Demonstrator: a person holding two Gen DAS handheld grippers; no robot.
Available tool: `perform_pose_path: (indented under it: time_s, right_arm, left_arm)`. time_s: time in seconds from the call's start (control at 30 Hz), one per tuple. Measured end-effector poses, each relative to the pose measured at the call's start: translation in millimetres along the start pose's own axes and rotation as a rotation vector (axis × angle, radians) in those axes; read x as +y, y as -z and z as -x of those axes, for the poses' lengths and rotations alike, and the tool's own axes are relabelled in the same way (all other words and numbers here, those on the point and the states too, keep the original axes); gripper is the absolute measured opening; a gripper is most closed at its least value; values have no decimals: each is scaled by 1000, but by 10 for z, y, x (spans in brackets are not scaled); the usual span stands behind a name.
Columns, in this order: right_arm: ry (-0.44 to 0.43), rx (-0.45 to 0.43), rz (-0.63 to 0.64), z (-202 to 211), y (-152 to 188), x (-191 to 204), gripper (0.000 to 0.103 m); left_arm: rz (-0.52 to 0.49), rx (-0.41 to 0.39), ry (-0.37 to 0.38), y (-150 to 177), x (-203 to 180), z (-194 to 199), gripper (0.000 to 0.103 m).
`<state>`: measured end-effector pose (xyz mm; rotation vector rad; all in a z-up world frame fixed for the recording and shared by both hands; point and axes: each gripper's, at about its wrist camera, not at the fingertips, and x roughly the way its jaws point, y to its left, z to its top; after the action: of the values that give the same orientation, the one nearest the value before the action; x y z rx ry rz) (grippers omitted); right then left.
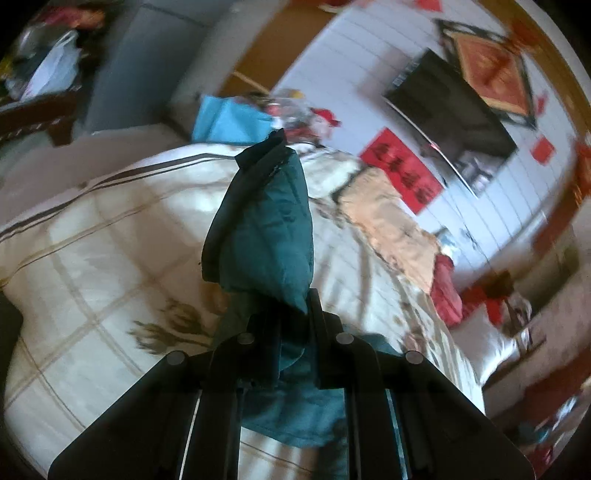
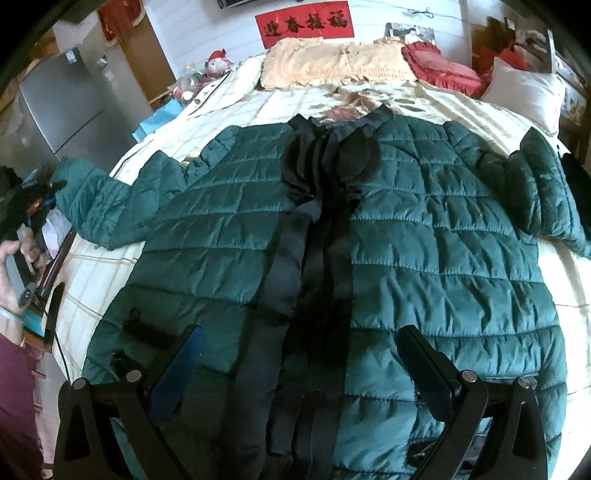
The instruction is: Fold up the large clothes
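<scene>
Cream checked bedding covers the bed (image 2: 280, 99), and a green quilted jacket (image 2: 424, 229) lies spread front-up across it, its dark zipper band running straight ahead of the right gripper (image 2: 301, 363). That gripper's fingers (image 2: 184, 354) stand wide apart just above the jacket's hem, clamping nothing. Beyond them, past the black collar, a peach pillow (image 2: 332, 62) and a red cushion (image 2: 443, 66) sit at the head of the bed, with a white pillow (image 2: 524, 92) off to the right. A red banner (image 2: 306, 22) hangs on the wall behind. Far to the left of these fingers, a hand (image 2: 14, 266) grips the other tool beside the jacket's left sleeve (image 2: 99, 199). The left gripper (image 1: 293, 347) is pinched tight on that sleeve's cuff, which rises in front of its fingers and blocks part of the bed. A blue bag (image 1: 229, 122) lies past the bed's far edge.
</scene>
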<state>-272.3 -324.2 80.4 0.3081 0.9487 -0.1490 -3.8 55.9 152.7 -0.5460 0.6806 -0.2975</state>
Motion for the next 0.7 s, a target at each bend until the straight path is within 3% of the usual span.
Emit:
perform_pose_path:
  time_s: [0.4,0.7]
  right_arm:
    - [10,-53,-27,181,-16,-223,103]
    - [15,-70,-56,262,21,-411,103]
  left_arm:
    - [-191,111,118,585,-1219,-115,10]
    - [-277,210,153,1118,-1829,-447,10]
